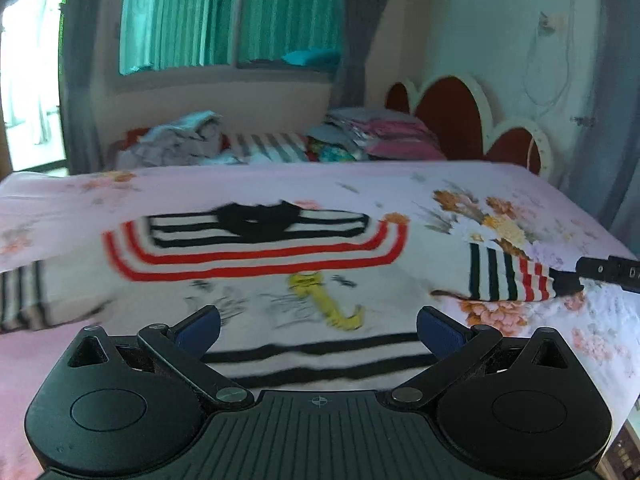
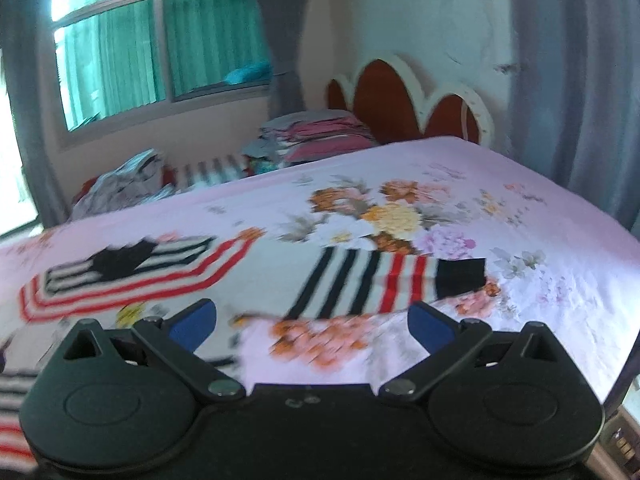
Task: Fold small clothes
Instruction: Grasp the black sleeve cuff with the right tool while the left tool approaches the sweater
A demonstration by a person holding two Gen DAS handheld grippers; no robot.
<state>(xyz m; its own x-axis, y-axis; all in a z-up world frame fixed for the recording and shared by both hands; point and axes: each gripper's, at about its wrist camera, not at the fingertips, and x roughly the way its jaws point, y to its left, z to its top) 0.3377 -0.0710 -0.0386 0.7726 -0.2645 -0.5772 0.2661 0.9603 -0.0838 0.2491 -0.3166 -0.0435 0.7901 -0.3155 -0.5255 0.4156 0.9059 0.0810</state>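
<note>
Holding both tools over bed (image 1: pixel 500 188), pink floral sheet. Striped shirt (image 1: pixel 256 248) spread flat on bed, collar toward far window (image 1: pixel 232 16); one sleeve (image 2: pixel 372 284) stretched toward bed's headboard side. Clothes pile (image 1: pixel 180 140) and folded stack (image 1: pixel 384 132) beyond bed's far edge. My left hand-held gripper (image 1: pixel 319 330) spread wide, grasping nothing, above shirt hem. My right hand-held gripper (image 2: pixel 312 322) spread wide, empty, just before sleeve.
</note>
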